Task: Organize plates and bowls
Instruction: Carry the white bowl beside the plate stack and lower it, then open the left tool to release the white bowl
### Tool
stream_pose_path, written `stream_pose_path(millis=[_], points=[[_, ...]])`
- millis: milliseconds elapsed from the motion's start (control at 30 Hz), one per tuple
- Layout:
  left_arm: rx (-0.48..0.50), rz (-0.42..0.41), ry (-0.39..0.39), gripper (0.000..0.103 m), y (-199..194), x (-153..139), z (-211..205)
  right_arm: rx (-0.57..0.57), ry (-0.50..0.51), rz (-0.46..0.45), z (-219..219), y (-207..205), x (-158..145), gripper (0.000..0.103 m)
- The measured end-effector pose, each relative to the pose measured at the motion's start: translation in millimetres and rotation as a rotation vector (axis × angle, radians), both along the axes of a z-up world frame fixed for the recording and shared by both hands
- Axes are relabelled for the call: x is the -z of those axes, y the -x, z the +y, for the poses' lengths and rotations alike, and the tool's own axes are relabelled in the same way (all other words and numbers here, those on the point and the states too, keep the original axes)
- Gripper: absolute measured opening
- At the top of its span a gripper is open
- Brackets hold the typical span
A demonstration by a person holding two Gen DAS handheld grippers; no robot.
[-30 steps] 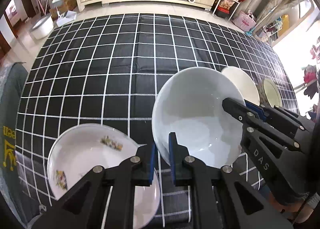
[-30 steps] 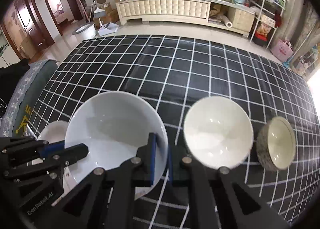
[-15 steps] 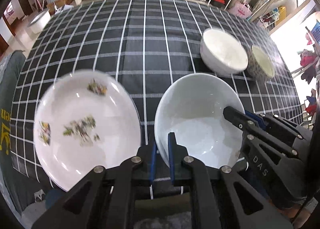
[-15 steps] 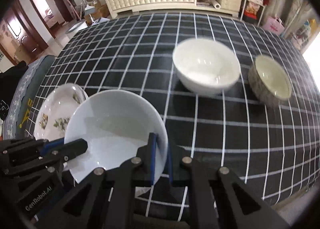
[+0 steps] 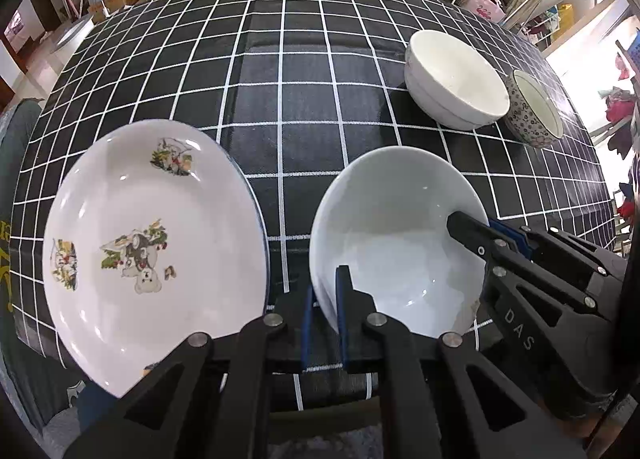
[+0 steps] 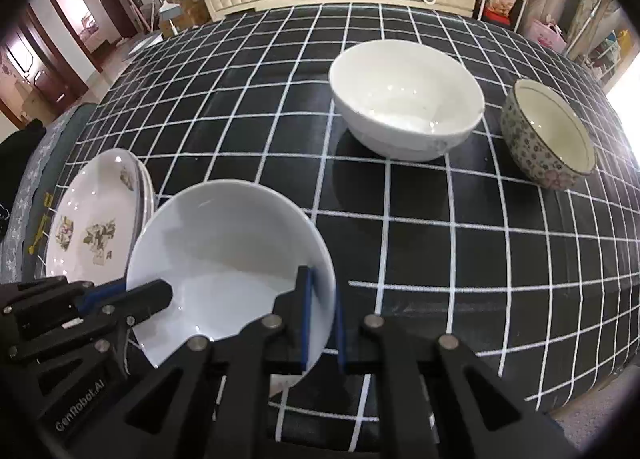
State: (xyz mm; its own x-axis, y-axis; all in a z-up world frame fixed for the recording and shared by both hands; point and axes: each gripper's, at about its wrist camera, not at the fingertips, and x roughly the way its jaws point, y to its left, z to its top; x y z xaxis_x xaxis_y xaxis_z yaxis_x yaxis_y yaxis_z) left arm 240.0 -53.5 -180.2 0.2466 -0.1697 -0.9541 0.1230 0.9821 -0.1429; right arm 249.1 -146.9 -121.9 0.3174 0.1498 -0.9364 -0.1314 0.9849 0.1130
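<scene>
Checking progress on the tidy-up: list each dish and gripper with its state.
Plain white bowl: gripped by both grippers at opposite rim edges.
Floral white plate: topmost of a stack.
Second white bowl: upright, empty.
Patterned small bowl: upright, empty.
Left gripper: shut on rim.
Right gripper: shut on rim.

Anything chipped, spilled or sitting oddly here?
No damage or spill shows. Only oddity: the plain white bowl is gripped at opposite rims by both left gripper and right gripper, beside the floral plate.
</scene>
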Motion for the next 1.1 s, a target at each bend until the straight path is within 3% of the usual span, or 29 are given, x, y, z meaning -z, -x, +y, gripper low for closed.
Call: stream_pose_path(millis=[333,500,533,633,733,967,1100], points=[[0.01,-0.003,-0.008,0.009,-1,8,3,-0.026,-0.002,-0.008,4,0,1,0.014],[-0.015,-0.076,-0.009,0.011,9,-8,10,-0.044,0.036,-0.033,5,6,-6,0.014],[-0.016,-0.092,-0.015,0.015,11,-13,11,-0.03,0.023,-0.03,2,7,-9,0.016],[-0.006,-0.142,-0.018,0.031,18,-31,11,0.002,0.024,-0.066,-7,13,-23,0.029],[0.007,-0.213,-0.038,0.033,25,-53,9,0.021,0.029,-0.13,-16,23,-44,0.045],[0.049,-0.37,-0.033,0.052,41,-107,-4,0.037,0.042,-0.26,-31,38,-95,0.062],[0.073,-0.434,-0.027,0.058,46,-132,-14,0.037,0.049,-0.329,-38,41,-122,0.072]])
